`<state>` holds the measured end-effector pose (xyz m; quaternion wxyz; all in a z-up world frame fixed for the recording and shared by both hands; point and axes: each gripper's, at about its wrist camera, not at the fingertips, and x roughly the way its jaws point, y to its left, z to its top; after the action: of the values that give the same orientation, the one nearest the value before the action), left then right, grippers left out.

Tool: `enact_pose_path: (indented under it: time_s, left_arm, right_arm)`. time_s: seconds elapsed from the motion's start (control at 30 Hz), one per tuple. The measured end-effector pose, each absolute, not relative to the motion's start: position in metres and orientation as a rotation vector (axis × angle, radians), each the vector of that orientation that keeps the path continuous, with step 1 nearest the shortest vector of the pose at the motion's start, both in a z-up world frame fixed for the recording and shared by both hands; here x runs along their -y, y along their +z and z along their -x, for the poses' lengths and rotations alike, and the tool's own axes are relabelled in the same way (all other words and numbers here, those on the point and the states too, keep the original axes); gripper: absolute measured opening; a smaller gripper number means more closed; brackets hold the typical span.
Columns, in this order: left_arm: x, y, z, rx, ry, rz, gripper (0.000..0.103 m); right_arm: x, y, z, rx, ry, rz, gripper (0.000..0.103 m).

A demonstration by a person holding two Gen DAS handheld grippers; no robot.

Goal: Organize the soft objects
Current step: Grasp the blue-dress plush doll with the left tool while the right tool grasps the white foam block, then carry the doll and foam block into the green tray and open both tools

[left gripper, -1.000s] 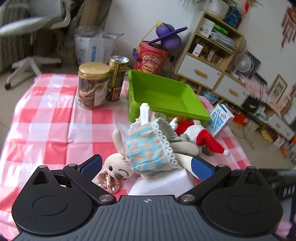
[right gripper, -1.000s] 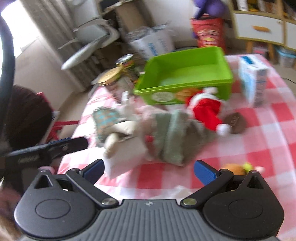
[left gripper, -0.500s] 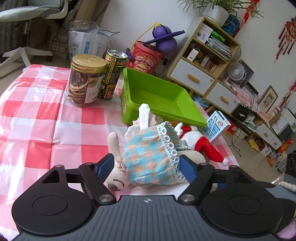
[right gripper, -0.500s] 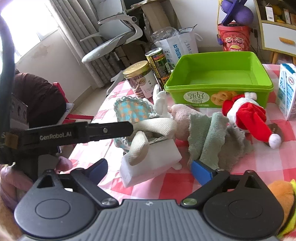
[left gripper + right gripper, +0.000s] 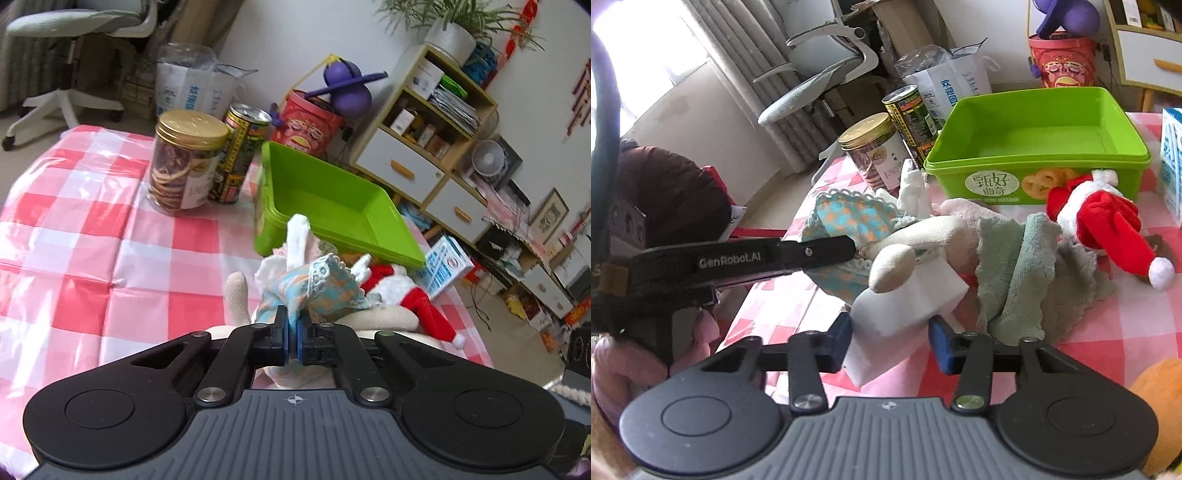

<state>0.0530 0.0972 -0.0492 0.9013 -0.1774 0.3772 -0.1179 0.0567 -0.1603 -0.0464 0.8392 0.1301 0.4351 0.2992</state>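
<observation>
The left tool (image 5: 291,341) is clamped on the rabbit doll's patterned dress (image 5: 314,288), which lies on the counter (image 5: 92,240) just before the green bin (image 5: 332,206). The right tool (image 5: 890,341) stands apart, straddling a white sponge block (image 5: 905,302) beside a green towel (image 5: 1019,266).

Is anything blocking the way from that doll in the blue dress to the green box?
Nothing visible does. The left gripper is shut on the doll's dress, and the green box sits open just beyond it, with only the doll's raised white leg between.
</observation>
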Motion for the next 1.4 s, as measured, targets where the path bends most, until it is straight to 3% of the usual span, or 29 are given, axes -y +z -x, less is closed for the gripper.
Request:
enact_pose_path:
  time_s: [0.17, 0.9, 1.17, 1.4]
  left_arm:
    - [-0.1, -0.044, -0.05, -0.768, -0.223, 0.375, 0.0]
    - [-0.11, 0.008, -0.034, -0.63, -0.135, 0.424, 0.0]
    - [-0.09, 0.033, -0.074, -0.613, -0.15, 0.405, 0.0]
    - [-0.049, 0.035, -0.121, -0.624, -0.178, 0.319, 0.0]
  right_arm:
    - [0.162, -0.042, -0.053, -0.908, 0.647, -0.267, 0.012]
    - [0.219, 0.011, -0.05, -0.754, 0.568, -0.429, 0.011]
    - [0.252, 0.033, -0.094, -0.673, 0.383, -0.548, 0.012]
    - [0.272, 0.017, -0.132, -0.613, 0.228, -0.622, 0.012]
